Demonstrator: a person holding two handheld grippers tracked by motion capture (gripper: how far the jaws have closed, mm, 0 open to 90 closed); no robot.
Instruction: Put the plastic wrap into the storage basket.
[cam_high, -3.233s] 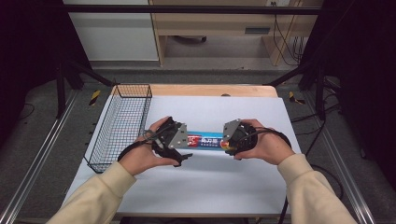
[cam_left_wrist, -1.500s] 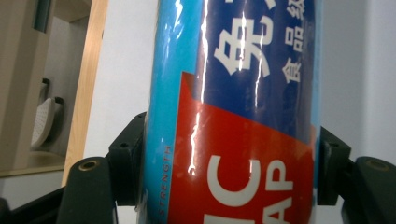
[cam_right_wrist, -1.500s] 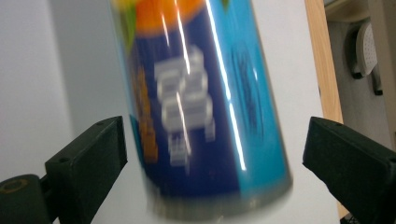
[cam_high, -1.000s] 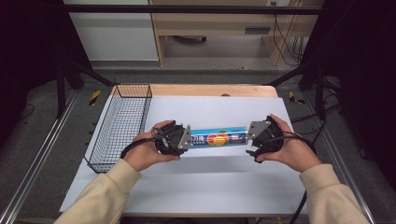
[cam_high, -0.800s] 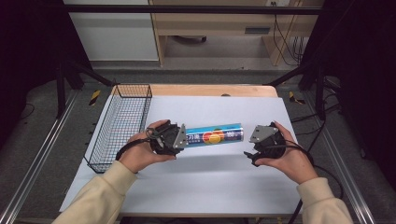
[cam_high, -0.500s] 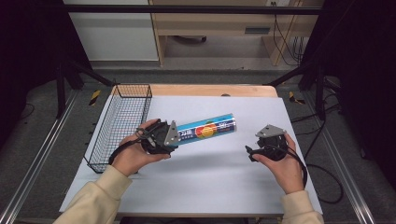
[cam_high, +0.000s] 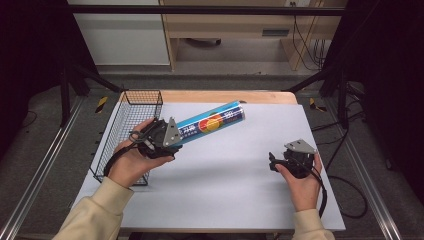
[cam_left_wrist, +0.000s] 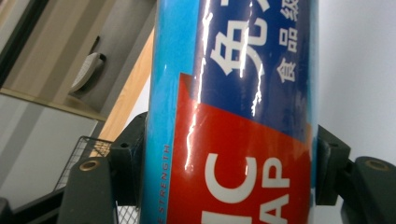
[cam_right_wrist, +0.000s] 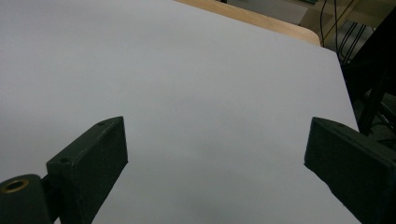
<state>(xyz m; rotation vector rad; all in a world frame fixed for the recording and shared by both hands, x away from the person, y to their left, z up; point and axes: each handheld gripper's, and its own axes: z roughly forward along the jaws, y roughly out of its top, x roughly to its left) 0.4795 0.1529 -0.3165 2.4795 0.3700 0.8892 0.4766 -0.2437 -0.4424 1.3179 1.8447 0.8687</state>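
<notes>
A long blue tube (cam_high: 212, 122) with a red-and-orange label is clamped at its near end in my left gripper (cam_high: 172, 139), which is shut on it beside the wire basket. The tube slants up and away to the right, its far end lifted off the table. In the left gripper view the tube (cam_left_wrist: 233, 116) stands between both jaws, pressed on each side. My right gripper (cam_high: 272, 162) is held low at the right of the table, open, with nothing between its jaws. In the right gripper view its jaws stand wide apart over the white sheet (cam_right_wrist: 187, 84).
A black wire basket (cam_high: 131, 112) stands at the left edge of the white table cover (cam_high: 225, 180), right beside my left hand. The wooden table edge (cam_high: 225, 96) runs along the back. Cables trail on the floor at the right.
My right gripper has let go of the tube and drawn back to the right. My left gripper has moved left toward the basket, swinging the tube's far end up and away.
</notes>
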